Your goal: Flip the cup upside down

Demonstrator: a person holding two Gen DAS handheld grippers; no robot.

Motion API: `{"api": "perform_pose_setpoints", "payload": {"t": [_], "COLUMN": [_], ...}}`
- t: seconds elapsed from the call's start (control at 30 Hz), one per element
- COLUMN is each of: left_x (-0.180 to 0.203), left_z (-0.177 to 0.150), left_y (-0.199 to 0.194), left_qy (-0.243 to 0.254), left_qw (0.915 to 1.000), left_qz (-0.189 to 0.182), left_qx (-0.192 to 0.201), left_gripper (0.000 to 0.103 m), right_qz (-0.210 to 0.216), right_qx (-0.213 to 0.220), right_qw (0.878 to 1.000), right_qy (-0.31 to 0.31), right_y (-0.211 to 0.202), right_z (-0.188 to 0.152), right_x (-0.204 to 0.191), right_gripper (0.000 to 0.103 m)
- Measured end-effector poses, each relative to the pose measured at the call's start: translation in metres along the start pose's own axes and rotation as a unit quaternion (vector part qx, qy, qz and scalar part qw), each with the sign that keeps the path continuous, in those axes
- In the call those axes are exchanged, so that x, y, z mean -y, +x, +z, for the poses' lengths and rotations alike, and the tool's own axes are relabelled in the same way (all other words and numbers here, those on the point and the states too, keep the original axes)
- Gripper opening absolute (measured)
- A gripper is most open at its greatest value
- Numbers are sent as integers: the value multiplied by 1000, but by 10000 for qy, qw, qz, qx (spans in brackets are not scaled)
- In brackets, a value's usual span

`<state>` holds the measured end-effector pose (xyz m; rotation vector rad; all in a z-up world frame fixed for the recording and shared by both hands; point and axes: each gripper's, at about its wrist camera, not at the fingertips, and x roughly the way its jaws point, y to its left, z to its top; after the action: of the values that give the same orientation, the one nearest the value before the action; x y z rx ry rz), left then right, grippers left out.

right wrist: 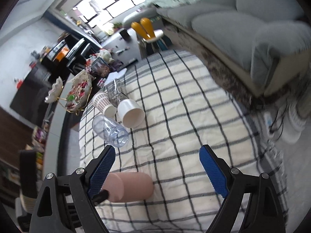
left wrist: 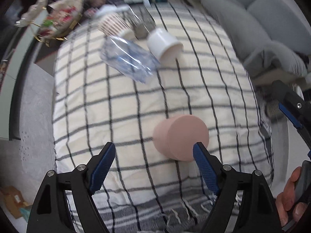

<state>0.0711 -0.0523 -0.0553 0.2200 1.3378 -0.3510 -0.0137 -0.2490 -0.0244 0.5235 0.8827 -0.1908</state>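
A pink cup (left wrist: 180, 136) stands upside down on the checked cloth (left wrist: 116, 106), flat bottom up. My left gripper (left wrist: 154, 151) is open and empty just in front of it, its right finger (left wrist: 204, 165) overlapping the cup's near edge. In the right wrist view the pink cup (right wrist: 132, 186) shows low and left, beside the left finger (right wrist: 103, 169). My right gripper (right wrist: 157, 155) is open and empty above the cloth (right wrist: 184, 116). The right gripper also shows at the right edge of the left wrist view (left wrist: 291, 108).
At the cloth's far end lie a white cup (right wrist: 131, 112), a patterned paper cup (right wrist: 103, 103), a clear plastic cup (right wrist: 110, 129) and a clear glass (right wrist: 116, 92), all on their sides. A grey sofa (right wrist: 243, 29) runs along the right. A snack dish (right wrist: 77, 93) stands at far left.
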Motion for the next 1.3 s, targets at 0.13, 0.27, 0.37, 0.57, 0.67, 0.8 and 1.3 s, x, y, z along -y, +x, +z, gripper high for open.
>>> {"api": "perform_pose_setpoints", "payload": {"t": [0.13, 0.27, 0.37, 0.57, 0.67, 0.8, 1.3], "left_x": [-9, -13, -14, -18, -22, -28, -34], "left_z": [-16, -33, -45, -67, -76, -85, -112], "left_y": [-18, -36, -48, -66, -72, -75, -84], "left_qy": [-169, -211, -251, -564, -771, -981, -1288], "left_qw": [9967, 9873, 9763, 9491, 9376, 9264, 8876], "left_qz": [183, 424, 609, 915, 993, 1090, 1584], "left_qx": [767, 1517, 2062, 2959, 3241, 3467, 4129], "left_gripper": [86, 93, 95, 103, 103, 103, 103], "right_qz": [-126, -226, -326, -516, -586, -658, -775], "right_qx": [360, 603, 803, 1402, 1667, 1906, 2141], "right_qw": [9980, 9946, 9907, 9785, 9726, 9664, 9565], "right_qy": [-503, -812, -1045, -1422, -1509, -1595, -1825], "right_y": [-10, -16, -19, -34, -41, -47, -57], "right_z": [-7, -16, -25, -40, -45, -52, -70], "right_x": [-17, -29, -37, -48, -51, -53, -61], "right_gripper": [89, 90, 90, 95, 98, 101, 102]}}
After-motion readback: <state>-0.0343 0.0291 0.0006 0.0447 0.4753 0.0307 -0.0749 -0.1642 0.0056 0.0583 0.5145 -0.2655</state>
